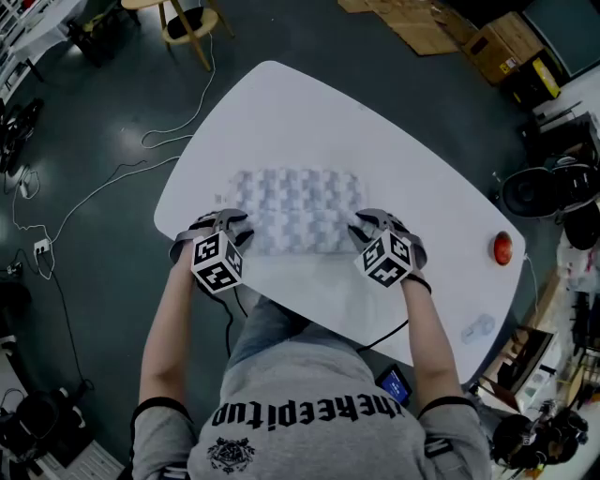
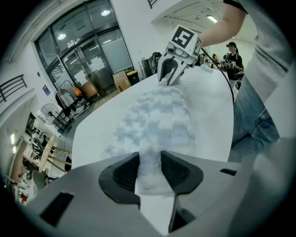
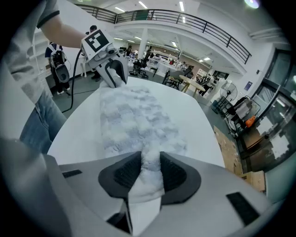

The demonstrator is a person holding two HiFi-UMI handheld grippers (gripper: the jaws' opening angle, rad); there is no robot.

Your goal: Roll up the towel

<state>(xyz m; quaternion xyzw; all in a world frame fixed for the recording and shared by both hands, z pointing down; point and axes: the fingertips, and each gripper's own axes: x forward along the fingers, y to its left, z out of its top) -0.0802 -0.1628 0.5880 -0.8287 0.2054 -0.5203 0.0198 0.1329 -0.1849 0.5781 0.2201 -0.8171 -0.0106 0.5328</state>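
A pale blue-and-white checked towel point(image 1: 295, 208) lies flat on the white table point(image 1: 309, 112), its near edge toward the person. My left gripper point(image 1: 239, 232) is at the towel's near left corner and my right gripper point(image 1: 361, 231) at its near right corner. In the left gripper view the towel point(image 2: 157, 120) bunches up between the dark pads point(image 2: 126, 172), with the left gripper point(image 2: 150, 169) shut on it; the right gripper point(image 2: 169, 76) shows at the far end. In the right gripper view the towel's edge point(image 3: 134, 120) is likewise pinched in the right gripper point(image 3: 150, 171), with the left gripper point(image 3: 115, 74) opposite.
A red round object point(image 1: 502, 247) sits near the table's right edge. A stool point(image 1: 192, 23) and cardboard boxes point(image 1: 506, 42) stand beyond the table. Cables point(image 1: 94, 187) trail over the floor at the left. The person stands against the table's near edge.
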